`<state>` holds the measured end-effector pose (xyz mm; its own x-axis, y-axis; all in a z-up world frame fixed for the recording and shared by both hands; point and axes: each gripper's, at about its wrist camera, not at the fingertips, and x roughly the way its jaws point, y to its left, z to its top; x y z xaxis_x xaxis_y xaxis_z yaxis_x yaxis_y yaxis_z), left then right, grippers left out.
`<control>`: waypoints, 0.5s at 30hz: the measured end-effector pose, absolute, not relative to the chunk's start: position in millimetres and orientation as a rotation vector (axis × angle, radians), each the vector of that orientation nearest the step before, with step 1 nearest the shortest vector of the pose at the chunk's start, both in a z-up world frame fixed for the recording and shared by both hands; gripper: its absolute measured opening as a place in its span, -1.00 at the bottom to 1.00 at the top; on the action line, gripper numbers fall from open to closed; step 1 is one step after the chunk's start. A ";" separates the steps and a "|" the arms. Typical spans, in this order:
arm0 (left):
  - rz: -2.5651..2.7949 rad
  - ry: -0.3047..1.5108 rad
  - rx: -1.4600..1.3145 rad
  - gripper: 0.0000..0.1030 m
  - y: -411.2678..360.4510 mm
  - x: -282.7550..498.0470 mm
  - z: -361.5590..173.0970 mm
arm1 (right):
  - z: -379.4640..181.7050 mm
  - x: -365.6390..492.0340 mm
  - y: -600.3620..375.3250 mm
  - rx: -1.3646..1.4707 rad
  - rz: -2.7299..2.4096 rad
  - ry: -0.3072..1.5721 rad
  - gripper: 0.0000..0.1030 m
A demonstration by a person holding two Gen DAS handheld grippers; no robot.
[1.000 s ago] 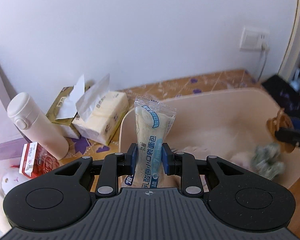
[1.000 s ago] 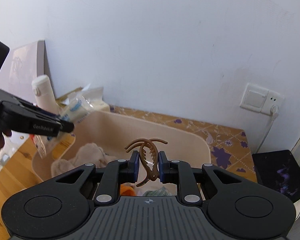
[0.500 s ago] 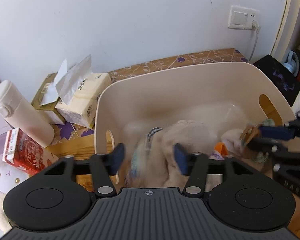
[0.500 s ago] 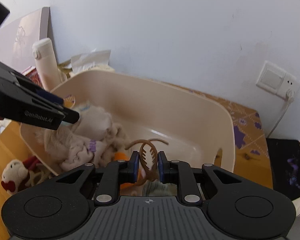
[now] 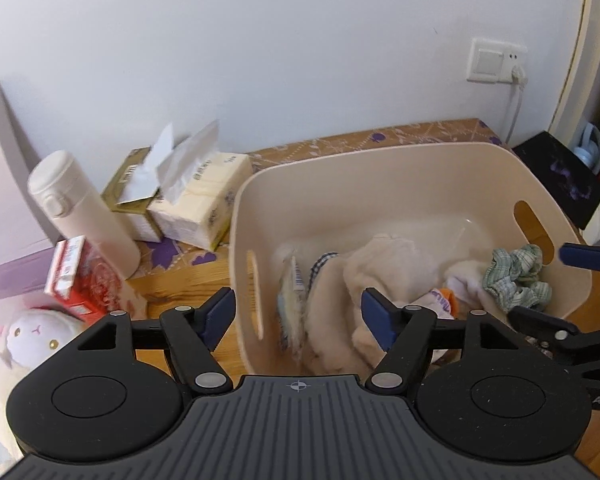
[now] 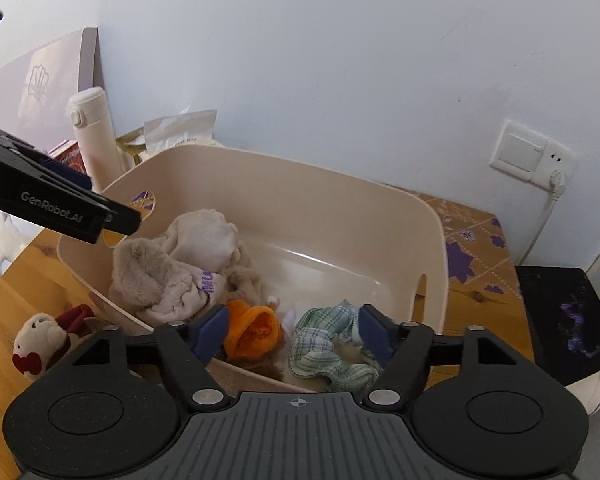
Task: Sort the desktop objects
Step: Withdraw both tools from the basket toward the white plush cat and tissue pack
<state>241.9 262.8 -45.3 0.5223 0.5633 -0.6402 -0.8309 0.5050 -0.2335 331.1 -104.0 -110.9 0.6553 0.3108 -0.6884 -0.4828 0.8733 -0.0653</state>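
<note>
Your left claw (image 5: pixel 298 312) stood with its jaws wide apart and nothing between them, hanging over the near left corner of the cream bin (image 5: pixel 380 160). Directly below that gap, the bread packet (image 5: pixel 291 308) stood on edge inside the bin, just beside the left wall and pressed against the beige plush (image 5: pixel 364 280).

Your right claw (image 6: pixel 294 334) was likewise spread, gripping nothing, above the bin's near rim. Beneath it lay the green checked scrunchie (image 6: pixel 324 344) and an orange cloth piece (image 6: pixel 256 330), side by side in the bin; the beige plush (image 6: pixel 168 268) filled the left part. The hair clip could not be located in either view.

Outward from the bin, on the table (image 5: pixel 176 280): two tissue packs (image 5: pixel 196 200) touched the bin's far left corner, a white flask (image 5: pixel 84 216) leaned next to them, and a red carton (image 5: pixel 76 276) lay in front of the flask. A white soft toy (image 5: pixel 36 332) sat at the left edge. A small bear toy (image 6: pixel 36 344) lay just outside the bin's front wall. A black item (image 6: pixel 564 320) rested to the right.
</note>
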 end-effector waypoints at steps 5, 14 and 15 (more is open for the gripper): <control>0.947 0.516 -0.581 0.40 254.7 219.0 -46.4 | -102.4 316.3 -108.1 -0.239 0.430 0.698 0.75; 0.988 0.536 -0.629 0.42 237.9 180.8 -69.3 | -105.2 283.4 -115.8 -0.227 0.405 0.685 0.93; 0.989 0.540 -0.636 0.42 236.2 178.4 -72.1 | -107.5 279.9 -117.1 -0.229 0.402 0.691 0.94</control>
